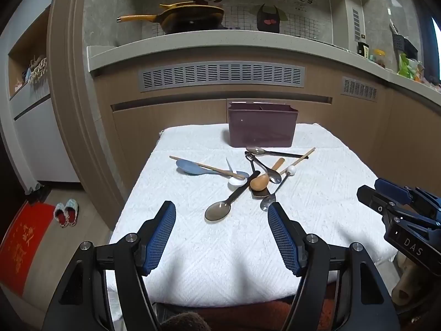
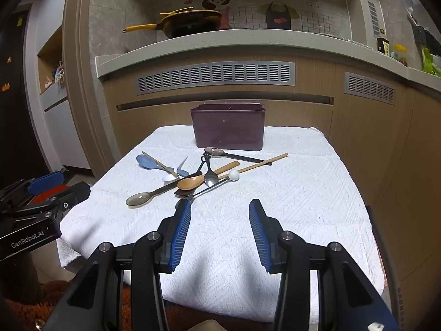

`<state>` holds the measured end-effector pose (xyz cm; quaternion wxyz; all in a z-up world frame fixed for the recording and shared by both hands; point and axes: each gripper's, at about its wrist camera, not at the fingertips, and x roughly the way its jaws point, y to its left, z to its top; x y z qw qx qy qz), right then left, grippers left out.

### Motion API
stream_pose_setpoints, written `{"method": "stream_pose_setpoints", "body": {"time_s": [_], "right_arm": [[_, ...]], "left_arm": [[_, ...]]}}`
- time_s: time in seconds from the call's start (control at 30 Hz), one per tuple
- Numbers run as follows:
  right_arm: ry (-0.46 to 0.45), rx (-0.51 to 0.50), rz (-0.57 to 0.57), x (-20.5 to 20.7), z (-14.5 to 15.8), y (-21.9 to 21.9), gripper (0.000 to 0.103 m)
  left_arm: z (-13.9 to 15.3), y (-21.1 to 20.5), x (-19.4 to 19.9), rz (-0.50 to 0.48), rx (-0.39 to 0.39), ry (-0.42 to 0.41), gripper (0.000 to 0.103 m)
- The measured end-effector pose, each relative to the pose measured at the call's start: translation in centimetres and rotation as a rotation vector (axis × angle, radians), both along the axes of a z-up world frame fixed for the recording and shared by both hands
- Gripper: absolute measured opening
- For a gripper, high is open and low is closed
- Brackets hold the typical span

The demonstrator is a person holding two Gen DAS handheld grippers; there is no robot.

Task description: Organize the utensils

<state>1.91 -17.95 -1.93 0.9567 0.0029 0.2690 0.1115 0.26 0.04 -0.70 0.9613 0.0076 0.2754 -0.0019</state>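
Observation:
A pile of spoons and chopsticks lies on a white towel [image 1: 220, 262]: a grey spoon [image 1: 219, 209], a wooden spoon [image 1: 260, 182], a blue spoon [image 1: 190, 167], a white spoon [image 1: 235, 180], metal spoons [image 1: 268, 202] and a chopstick [image 1: 297, 160]. A dark purple divided holder [image 1: 261, 127] stands behind them. My left gripper [image 1: 222, 212] is open and empty, just short of the pile. My right gripper [image 2: 220, 209] is open and empty near the pile's front edge, where the wooden spoon [image 2: 193, 182] and the holder [image 2: 228, 127] also show.
The towel covers a small table in front of wooden kitchen cabinets [image 1: 165, 115]. A counter [image 1: 193, 44] above holds a yellow pan [image 1: 190, 18]. Slippers [image 1: 66, 212] and a red mat [image 1: 22, 242] lie on the floor at left.

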Motion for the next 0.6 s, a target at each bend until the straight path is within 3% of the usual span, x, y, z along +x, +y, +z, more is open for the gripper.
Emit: {"method": "stream_pose_setpoints", "body": {"time_s": [0.6], "right_arm": [[0.006,-0.003,0.002,-0.02,-0.26,0.16,0.041]], "left_arm": [[-0.16,-0.23,-0.29,-0.001,-0.004,0.004,0.070]]}}
